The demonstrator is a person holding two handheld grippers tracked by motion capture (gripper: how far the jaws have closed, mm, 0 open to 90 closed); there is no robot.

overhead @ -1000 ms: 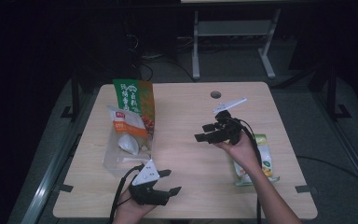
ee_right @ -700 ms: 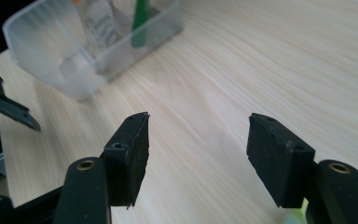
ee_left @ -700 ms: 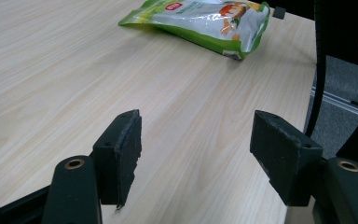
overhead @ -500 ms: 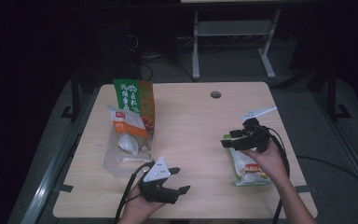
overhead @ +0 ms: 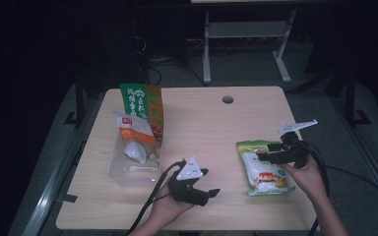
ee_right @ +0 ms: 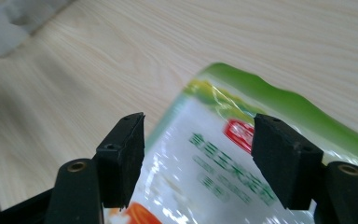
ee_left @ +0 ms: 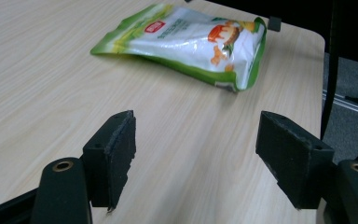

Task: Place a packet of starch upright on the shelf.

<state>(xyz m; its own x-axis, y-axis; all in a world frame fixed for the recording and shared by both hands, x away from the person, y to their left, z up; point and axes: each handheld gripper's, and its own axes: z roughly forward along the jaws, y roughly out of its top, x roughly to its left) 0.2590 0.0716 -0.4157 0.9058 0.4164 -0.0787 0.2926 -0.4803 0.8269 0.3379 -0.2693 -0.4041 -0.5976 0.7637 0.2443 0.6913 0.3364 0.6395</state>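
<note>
Right gripper [overhead: 268, 153] hangs over the green-edged snack pouch [overhead: 262, 167], and its jaws have just been opening: in the right gripper view the two black pads [ee_right: 123, 158] stand spread with the pouch's [ee_right: 223, 163] top part lying below and between them, neither pad pressing on it. The pouch lies flat on the wooden table [overhead: 211, 123], its green sealed edge just beyond the fingertips. Over to the left gripper [overhead: 210, 192]: it sits low at the table's near edge, and its jaws too have just been widening, nothing between them but bare wood. In the left gripper view its pads [ee_left: 116, 154] are wide apart and the pouch [ee_left: 191, 39] lies well ahead of them, clear of both. Off behind that gripper, well apart from its fingers, a clear bag [overhead: 135, 155] holds packets, with a tall green-and-orange packet [overhead: 141, 105] standing at its far end.
</note>
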